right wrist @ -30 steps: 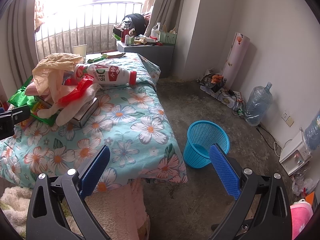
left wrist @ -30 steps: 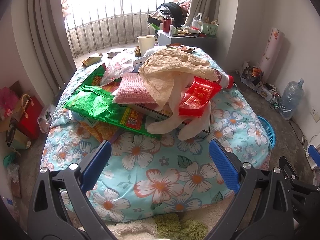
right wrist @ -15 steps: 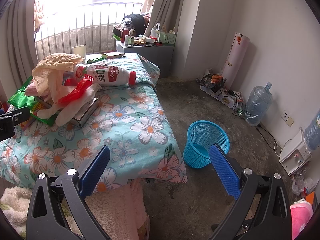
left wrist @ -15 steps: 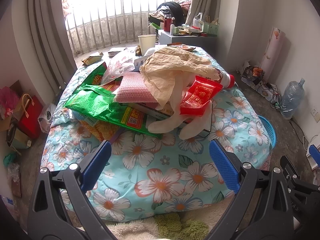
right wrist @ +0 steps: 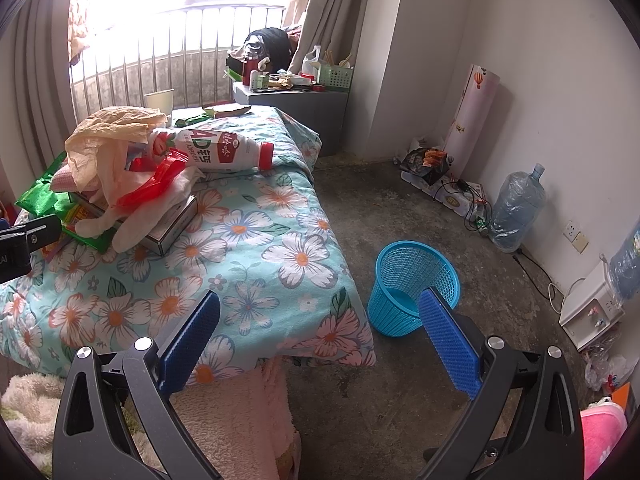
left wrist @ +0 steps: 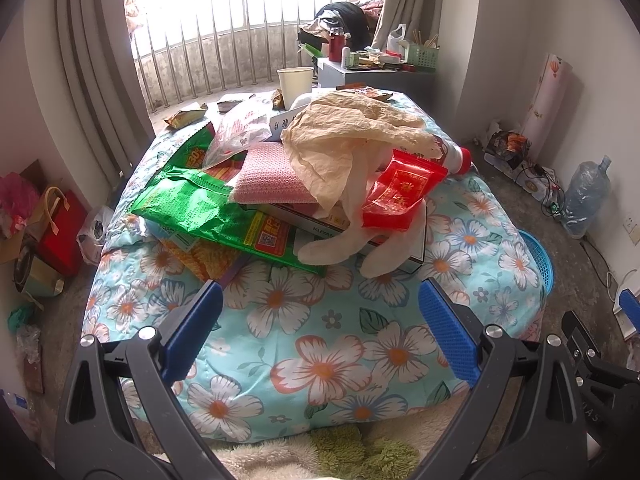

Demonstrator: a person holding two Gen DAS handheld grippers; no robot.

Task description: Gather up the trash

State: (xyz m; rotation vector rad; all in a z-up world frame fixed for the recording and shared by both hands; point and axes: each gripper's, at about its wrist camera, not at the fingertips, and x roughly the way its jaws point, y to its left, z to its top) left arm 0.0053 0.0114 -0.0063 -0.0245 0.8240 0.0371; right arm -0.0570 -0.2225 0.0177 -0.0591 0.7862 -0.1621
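Trash pile on floral quilt, blue basket beside bed

A lived-in bedroom at home: a bed under a floral quilt, long curtains beside a railed balcony window. A cluttered nightstand, a water jug and a blue wastebasket stand on the bare concrete floor.

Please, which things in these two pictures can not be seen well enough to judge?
- Basket bottom: right wrist view, the gripper finger covers part; left wrist view, the bed edge cuts the basket.
- Box top: both views, buried under gloves and wrappers.
- Bottle: left wrist view, only its cap end shows.
- Cup contents: hidden by its wall.
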